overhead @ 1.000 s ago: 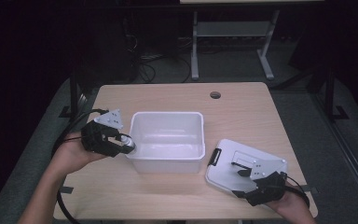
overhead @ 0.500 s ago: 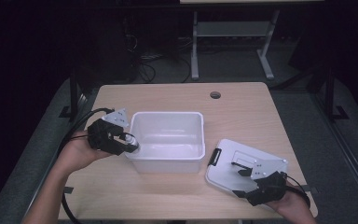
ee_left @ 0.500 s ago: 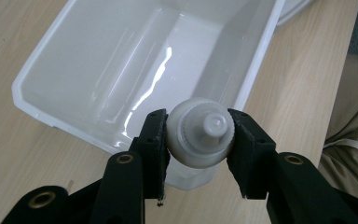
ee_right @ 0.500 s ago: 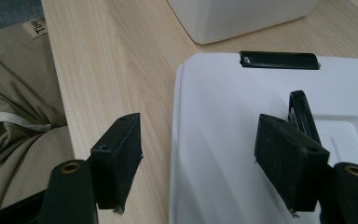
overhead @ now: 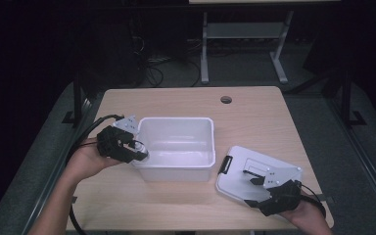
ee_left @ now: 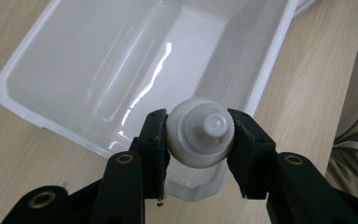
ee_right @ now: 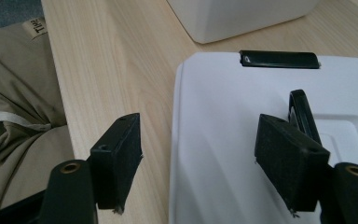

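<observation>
A white open bin stands in the middle of the wooden table. My left gripper hangs over the bin's left rim, shut on a small white round cap-like piece with a ribbed collar and a centre knob. The bin's white lid with black clips lies flat to the right of the bin. My right gripper rests at the lid's near edge, open, with the lid's corner between its jaws and one jaw over bare table.
A round cable hole sits in the table's far edge. Beige cloth lies beyond the table's near edge. A metal frame stands behind the table on the dark floor.
My left gripper has moved right, from beside the bin to over its left rim, still holding the white piece. The right gripper has stayed put.
</observation>
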`<state>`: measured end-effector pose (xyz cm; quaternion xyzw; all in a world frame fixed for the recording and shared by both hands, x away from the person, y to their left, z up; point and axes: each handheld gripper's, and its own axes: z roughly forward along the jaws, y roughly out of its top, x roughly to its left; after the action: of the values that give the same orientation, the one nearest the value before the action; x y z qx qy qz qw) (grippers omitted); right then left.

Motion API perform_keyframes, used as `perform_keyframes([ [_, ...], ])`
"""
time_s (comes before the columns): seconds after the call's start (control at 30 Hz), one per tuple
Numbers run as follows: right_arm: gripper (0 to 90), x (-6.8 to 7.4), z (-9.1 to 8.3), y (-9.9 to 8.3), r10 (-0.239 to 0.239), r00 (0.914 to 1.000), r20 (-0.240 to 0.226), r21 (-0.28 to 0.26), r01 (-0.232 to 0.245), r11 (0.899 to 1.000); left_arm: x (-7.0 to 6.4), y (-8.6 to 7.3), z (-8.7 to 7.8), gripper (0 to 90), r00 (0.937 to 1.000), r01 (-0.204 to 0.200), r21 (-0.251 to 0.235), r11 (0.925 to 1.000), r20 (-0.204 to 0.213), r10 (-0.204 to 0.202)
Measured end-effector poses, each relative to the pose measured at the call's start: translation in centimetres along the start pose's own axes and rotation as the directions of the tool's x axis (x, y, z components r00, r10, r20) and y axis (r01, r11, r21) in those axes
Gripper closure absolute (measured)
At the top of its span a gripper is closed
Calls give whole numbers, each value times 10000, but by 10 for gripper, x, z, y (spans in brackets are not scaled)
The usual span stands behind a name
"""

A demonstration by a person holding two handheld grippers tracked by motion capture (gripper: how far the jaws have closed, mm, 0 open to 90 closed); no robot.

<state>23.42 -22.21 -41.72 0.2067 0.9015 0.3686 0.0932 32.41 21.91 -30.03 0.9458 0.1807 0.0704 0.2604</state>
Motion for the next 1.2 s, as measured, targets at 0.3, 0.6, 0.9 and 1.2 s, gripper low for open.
perform_keyframes([
  [0.3, 310, 0, 0, 0, -39, 10000, -20, 1, 39, 10000, 1, 1, 7, 601, 10000, 32, 133, 9999, -51, -31],
  [0.6, 309, 0, 1, -1, 6, 10000, -45, 39, -6, 10000, 2, 2, 12, 601, 9999, 97, 252, 9996, -46, -96],
  [0.9, 308, 0, 1, 0, 4, 10000, -96, 49, -3, 10000, 5, -3, 19, 601, 9997, 233, 259, 9994, 51, -235],
  [1.2, 308, 0, 3, 0, -58, 9999, -127, 67, 59, 10000, 9, -10, 28, 601, 9986, 515, 199, 9985, 57, -516],
])
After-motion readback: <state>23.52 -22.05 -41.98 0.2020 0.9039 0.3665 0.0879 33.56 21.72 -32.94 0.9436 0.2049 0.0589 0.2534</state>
